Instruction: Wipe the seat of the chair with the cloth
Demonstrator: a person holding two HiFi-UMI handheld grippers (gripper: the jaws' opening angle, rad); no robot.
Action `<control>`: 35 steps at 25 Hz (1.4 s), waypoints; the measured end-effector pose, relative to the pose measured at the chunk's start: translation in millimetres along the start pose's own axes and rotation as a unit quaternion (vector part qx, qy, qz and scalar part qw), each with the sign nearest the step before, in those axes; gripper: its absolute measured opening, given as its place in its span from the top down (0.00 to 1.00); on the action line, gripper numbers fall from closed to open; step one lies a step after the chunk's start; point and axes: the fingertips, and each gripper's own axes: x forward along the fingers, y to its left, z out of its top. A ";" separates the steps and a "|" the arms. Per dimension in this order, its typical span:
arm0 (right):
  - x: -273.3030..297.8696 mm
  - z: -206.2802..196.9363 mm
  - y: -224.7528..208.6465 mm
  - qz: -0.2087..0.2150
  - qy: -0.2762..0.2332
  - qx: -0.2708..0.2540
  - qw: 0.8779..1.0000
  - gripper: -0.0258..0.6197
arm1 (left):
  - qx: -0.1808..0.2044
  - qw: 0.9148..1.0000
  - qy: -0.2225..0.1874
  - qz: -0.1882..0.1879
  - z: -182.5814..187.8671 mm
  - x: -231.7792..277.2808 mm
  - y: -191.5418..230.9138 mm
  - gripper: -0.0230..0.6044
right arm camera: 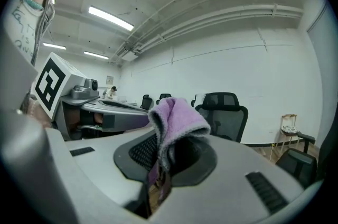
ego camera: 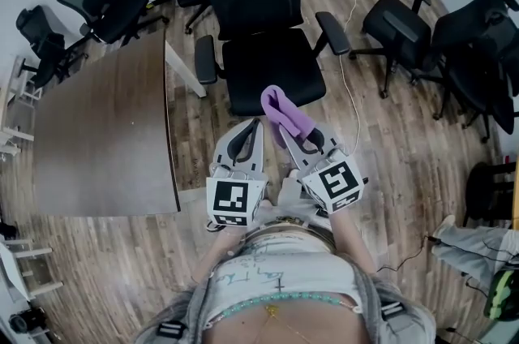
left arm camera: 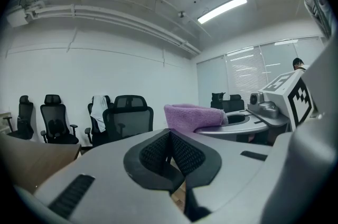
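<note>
From the head view, a room with a wood floor [ego camera: 389, 172] has a brown table [ego camera: 97, 139] at the left. A black office chair [ego camera: 272, 75] stands at the top middle. The purple cloth [ego camera: 281, 111] sits just below its seat, in the right gripper [ego camera: 302, 141]

In the left gripper view, the left gripper [left arm camera: 170, 136] has its jaws pressed together on nothing

In the right gripper view, the jaws pinch the cloth [right arm camera: 174, 117]

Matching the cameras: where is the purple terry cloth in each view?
Head view: purple terry cloth at centre, in the right gripper, before the black mesh chair.
Left gripper view: cloth right of centre, beyond shut jaws.
Right gripper view: cloth centre, clamped between the jaws.
Shared landmark: that chair, behind the cloth.
</note>
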 end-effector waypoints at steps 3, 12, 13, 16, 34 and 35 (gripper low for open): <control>12.6 15.4 -22.5 0.014 -0.009 -0.008 1.000 0.89 | 0.002 1.000 0.000 0.009 13.6 23.0 4.5 0.96; 35.0 15.6 -68.9 0.058 -0.004 -0.006 0.998 0.89 | -0.007 0.999 0.007 0.051 23.9 67.7 11.8 0.96; 37.0 14.2 -71.6 0.064 -0.004 -0.005 0.998 0.89 | -0.009 0.998 0.009 0.054 22.2 71.4 11.6 0.96; 43.7 6.8 -74.7 0.085 0.001 -0.010 0.996 0.89 | -0.017 0.997 0.014 0.068 15.2 78.3 12.7 0.96; 106.9 5.7 -122.4 0.061 0.009 0.001 0.998 0.89 | -0.017 0.999 0.022 0.034 14.6 143.3 59.4 0.96; 112.8 6.8 -125.4 0.058 0.008 -0.001 0.998 0.89 | -0.015 0.999 0.020 0.029 16.8 149.9 64.8 0.96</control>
